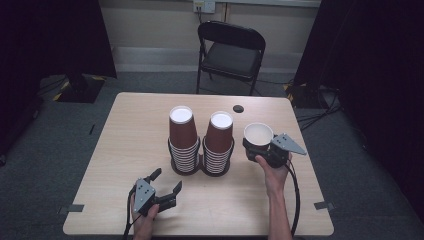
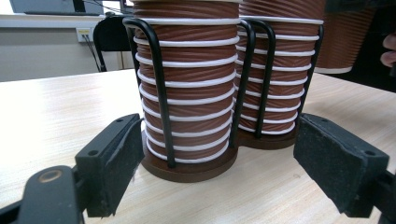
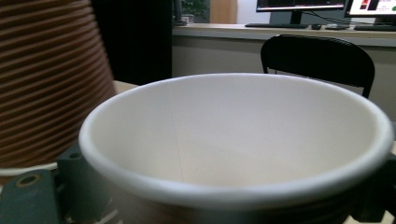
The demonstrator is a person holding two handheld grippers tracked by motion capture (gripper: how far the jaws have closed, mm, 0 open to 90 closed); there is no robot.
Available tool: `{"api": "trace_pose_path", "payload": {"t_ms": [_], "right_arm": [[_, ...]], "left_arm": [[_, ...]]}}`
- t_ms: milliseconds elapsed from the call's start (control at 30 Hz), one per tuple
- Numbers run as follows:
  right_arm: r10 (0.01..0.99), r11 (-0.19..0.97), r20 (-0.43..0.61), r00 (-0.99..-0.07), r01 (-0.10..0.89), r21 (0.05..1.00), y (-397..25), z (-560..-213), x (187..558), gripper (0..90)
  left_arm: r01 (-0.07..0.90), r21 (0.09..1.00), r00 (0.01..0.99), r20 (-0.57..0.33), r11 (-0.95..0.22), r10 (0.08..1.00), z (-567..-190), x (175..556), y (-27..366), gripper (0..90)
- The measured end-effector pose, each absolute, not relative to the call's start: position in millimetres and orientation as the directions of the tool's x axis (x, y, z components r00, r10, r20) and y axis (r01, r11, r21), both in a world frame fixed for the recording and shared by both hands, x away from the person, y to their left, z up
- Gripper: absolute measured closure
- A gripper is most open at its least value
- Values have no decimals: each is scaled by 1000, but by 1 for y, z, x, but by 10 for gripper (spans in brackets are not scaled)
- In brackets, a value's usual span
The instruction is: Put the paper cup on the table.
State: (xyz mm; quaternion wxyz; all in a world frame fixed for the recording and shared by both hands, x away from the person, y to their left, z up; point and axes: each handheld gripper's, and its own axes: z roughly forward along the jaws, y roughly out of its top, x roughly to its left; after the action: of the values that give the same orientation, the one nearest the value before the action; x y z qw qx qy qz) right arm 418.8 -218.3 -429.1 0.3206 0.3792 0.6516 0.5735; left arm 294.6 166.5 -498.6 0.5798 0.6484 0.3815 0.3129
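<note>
Right tongs (image 1: 260, 150) pinch an upright cup (image 1: 258, 134); left tongs (image 1: 167, 182) spread, empty.

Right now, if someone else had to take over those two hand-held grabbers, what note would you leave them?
Right gripper: shut on a single cup, held upright, mouth up, just right of the two stacks.
Left gripper: open, holding nothing, low over the table, pointing at the left stack.
Both stacks, left and right stack, sit upside down in a black wire holder mid-table.
Done: one cup is in hand, apart from the stacks.
Left: probably flip that cup and add it to a stack, or set it down; I can't tell which.
</note>
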Motion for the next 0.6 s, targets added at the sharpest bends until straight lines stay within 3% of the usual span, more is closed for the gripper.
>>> {"api": "trace_pose_path", "payload": {"t_ms": [600], "right_arm": [[889, 61, 35, -457, 194, 979, -218, -462, 460, 91]], "left_arm": [[112, 993, 504, -25, -37, 863, -499, 293, 167, 158]]}}
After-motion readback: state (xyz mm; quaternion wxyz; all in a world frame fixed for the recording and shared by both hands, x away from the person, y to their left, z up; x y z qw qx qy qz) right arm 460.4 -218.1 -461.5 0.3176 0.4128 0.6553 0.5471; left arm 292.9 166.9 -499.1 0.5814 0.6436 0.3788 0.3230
